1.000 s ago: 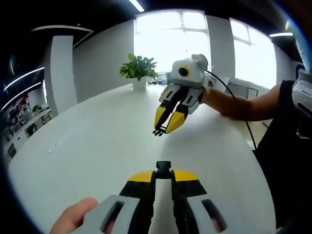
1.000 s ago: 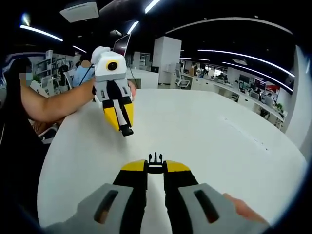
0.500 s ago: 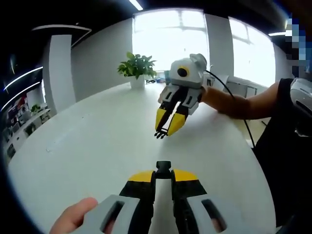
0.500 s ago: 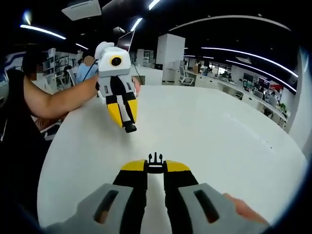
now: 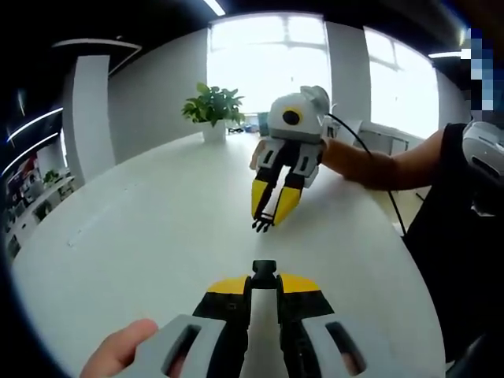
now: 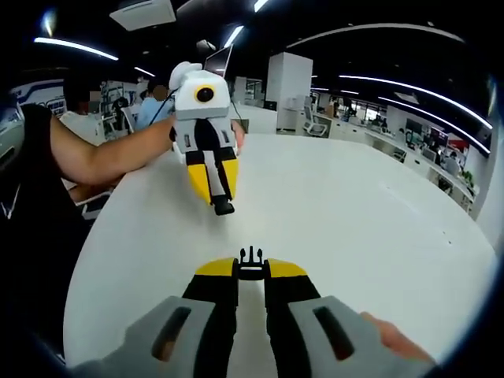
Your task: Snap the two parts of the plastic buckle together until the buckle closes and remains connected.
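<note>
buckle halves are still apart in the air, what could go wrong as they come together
1. Each half is pinched only at the tips: the socket half in the left tongs, the pronged half in the right tongs. Pushing force may twist a piece or pop it out.
2. The halves face each other across a gap above the white table; a slight tilt could jam the prongs against the socket rim instead of clicking in.

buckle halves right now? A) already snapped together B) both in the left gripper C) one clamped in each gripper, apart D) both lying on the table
C: the left gripper is shut on the socket half and the right gripper on the pronged half, with bare white table showing between them.
</note>
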`<state>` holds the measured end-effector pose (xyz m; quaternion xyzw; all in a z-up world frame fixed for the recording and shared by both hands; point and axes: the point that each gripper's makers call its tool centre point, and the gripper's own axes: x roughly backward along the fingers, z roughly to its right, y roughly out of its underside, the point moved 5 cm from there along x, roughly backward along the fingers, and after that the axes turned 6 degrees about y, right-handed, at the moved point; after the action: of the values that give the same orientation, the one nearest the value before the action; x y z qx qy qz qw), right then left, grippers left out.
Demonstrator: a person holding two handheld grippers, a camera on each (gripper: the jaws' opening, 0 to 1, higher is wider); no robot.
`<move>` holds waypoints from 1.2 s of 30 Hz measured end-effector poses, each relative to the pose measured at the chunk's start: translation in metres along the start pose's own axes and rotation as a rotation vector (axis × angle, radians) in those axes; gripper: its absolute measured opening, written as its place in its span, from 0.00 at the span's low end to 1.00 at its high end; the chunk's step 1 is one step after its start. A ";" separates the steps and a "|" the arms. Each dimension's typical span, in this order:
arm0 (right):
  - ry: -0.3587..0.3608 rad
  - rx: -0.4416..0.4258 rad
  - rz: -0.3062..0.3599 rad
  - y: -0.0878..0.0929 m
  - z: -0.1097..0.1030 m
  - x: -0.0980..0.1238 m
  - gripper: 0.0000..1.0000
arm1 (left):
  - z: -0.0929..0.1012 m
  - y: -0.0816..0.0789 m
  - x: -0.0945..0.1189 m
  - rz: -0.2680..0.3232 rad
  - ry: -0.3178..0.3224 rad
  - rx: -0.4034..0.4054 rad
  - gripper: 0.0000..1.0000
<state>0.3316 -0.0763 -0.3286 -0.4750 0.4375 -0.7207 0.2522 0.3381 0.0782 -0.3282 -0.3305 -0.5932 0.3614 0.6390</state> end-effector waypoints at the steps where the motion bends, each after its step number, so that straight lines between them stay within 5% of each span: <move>1: -0.003 0.001 0.000 0.000 -0.001 0.000 0.12 | 0.000 0.001 0.000 -0.003 0.001 0.000 0.11; 36: -0.112 0.015 -0.016 0.007 -0.018 -0.004 0.12 | 0.007 0.011 -0.005 -0.036 0.064 -0.007 0.11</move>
<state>0.3167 -0.0695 -0.3394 -0.5160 0.4134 -0.6984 0.2741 0.3305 0.0801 -0.3397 -0.3333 -0.5796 0.3370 0.6629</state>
